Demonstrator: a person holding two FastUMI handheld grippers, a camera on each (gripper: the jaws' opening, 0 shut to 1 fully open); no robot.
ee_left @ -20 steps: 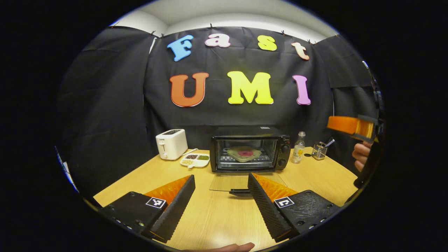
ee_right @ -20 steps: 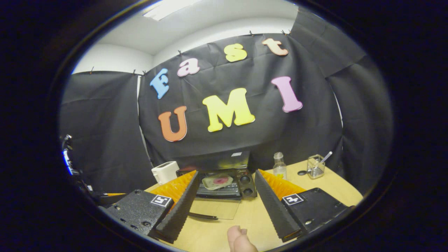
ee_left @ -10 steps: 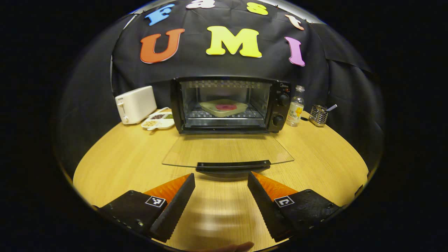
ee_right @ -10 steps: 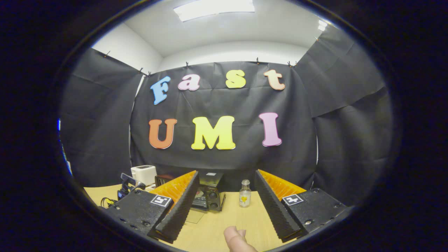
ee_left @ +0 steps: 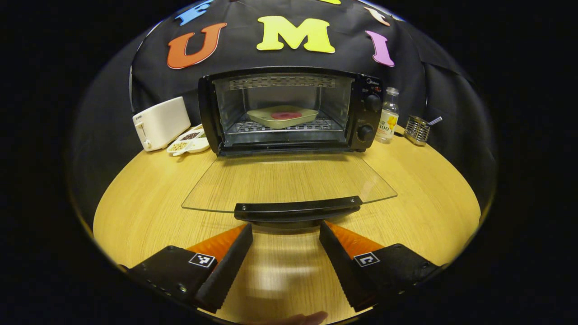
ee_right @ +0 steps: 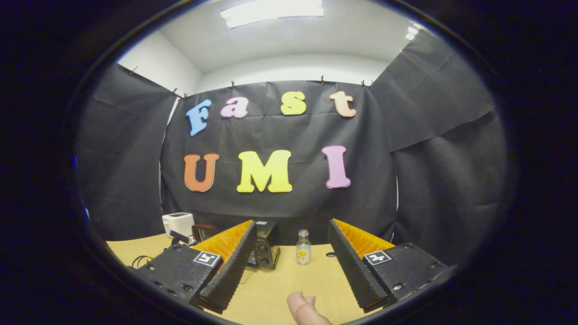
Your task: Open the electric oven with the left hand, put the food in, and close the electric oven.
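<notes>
The black electric oven (ee_left: 289,110) stands open in the left gripper view, its glass door (ee_left: 289,180) lying flat over the table. Inside, a pale plate with pink food (ee_left: 282,116) rests on the rack. The door's black handle (ee_left: 298,210) is just beyond the tips of my left gripper (ee_left: 285,232), which is open and holds nothing. In the right gripper view my right gripper (ee_right: 291,225) is open and empty, well back from the oven (ee_right: 264,250), which is partly hidden behind its left finger.
On the wooden table (ee_left: 135,194), a white toaster (ee_left: 160,123) and a snack dish (ee_left: 189,142) sit left of the oven. A small bottle (ee_left: 388,119) and a metal holder (ee_left: 417,129) stand to its right. A thumb (ee_right: 307,309) shows below the right gripper.
My left gripper has come forward and lower, so the door handle now lies just ahead of its tips. The right gripper has drawn back from the oven and turned slightly right.
</notes>
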